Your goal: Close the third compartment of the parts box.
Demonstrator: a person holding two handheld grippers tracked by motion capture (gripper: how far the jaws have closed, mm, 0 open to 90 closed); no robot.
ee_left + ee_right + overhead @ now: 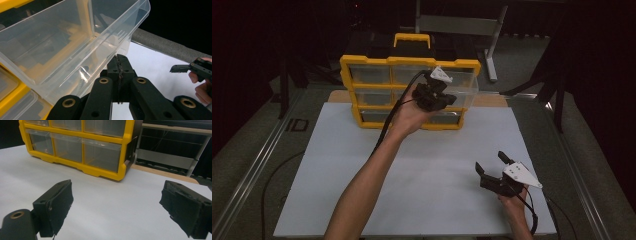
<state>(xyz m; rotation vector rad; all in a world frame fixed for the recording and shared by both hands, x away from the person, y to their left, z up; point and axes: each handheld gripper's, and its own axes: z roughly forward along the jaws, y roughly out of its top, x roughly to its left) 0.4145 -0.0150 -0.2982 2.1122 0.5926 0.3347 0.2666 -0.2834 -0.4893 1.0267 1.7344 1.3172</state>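
Note:
A yellow organizer [409,62] with clear drawers stands at the back of the white sheet [412,170]. One clear drawer [463,86] sticks out from its right side. My left gripper [435,95] is at that drawer's front. In the left gripper view its jaws [121,58] are pressed together on the lower lip of the clear drawer [62,45], which looks empty. My right gripper [491,162] hovers open over the sheet at the front right, with nothing between its pads. In the right gripper view it [117,205] faces the organizer [125,150] across bare sheet.
A grey metal stand [492,45] is behind the organizer on the right. A metal rail [257,165] runs along the table's left side. The right gripper [190,68] and its hand appear at the right edge of the left gripper view.

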